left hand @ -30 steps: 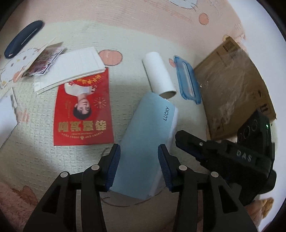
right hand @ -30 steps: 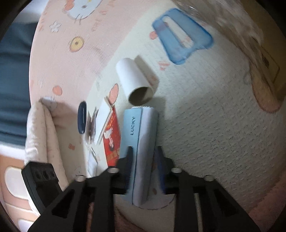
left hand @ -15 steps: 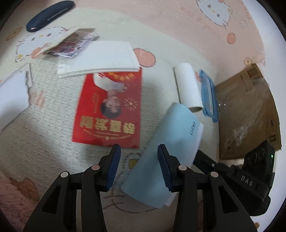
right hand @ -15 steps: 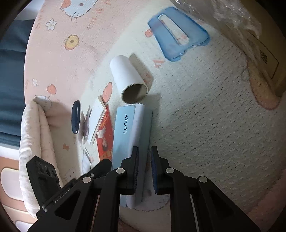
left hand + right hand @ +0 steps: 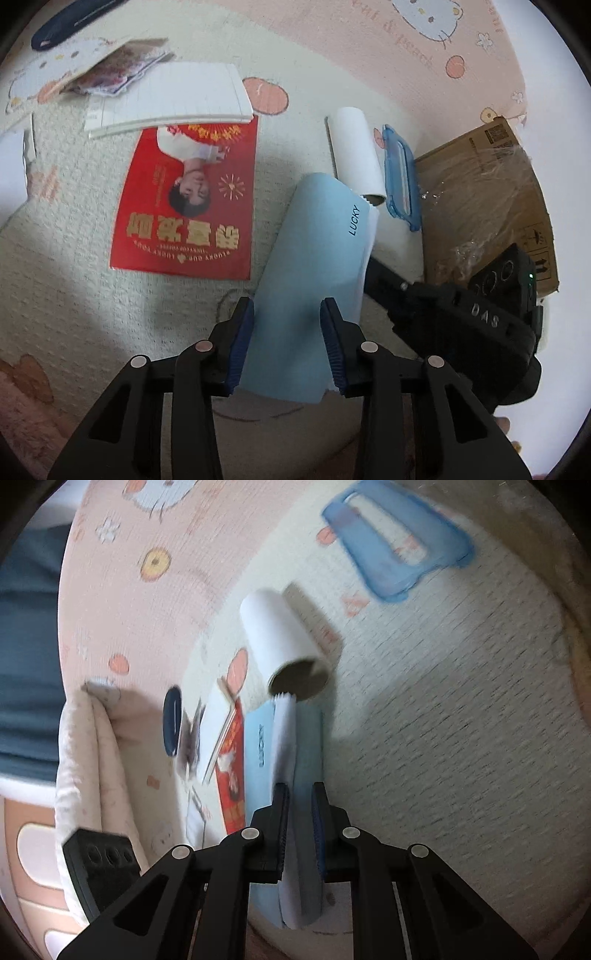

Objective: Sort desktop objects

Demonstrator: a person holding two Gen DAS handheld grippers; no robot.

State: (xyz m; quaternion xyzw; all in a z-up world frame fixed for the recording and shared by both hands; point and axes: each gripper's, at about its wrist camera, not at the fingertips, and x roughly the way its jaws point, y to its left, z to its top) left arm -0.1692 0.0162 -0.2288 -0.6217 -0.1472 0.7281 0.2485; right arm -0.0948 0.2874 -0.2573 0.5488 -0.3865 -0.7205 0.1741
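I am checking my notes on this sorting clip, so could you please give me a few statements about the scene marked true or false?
1. The right gripper is clamped on the light blue LUCKY booklet. True.
2. The red flyer lies on top of the lined notepad. False: the notepad's edge overlaps the top of the flyer.
3. The white paper roll stands upright. False: it lies on its side, and the right wrist view looks into its open end.
4. The blue plastic frame lies between the paper roll and the cardboard box. True.
5. The left gripper is empty, well away from the booklet. False: its jaws are closing with the booklet between them.
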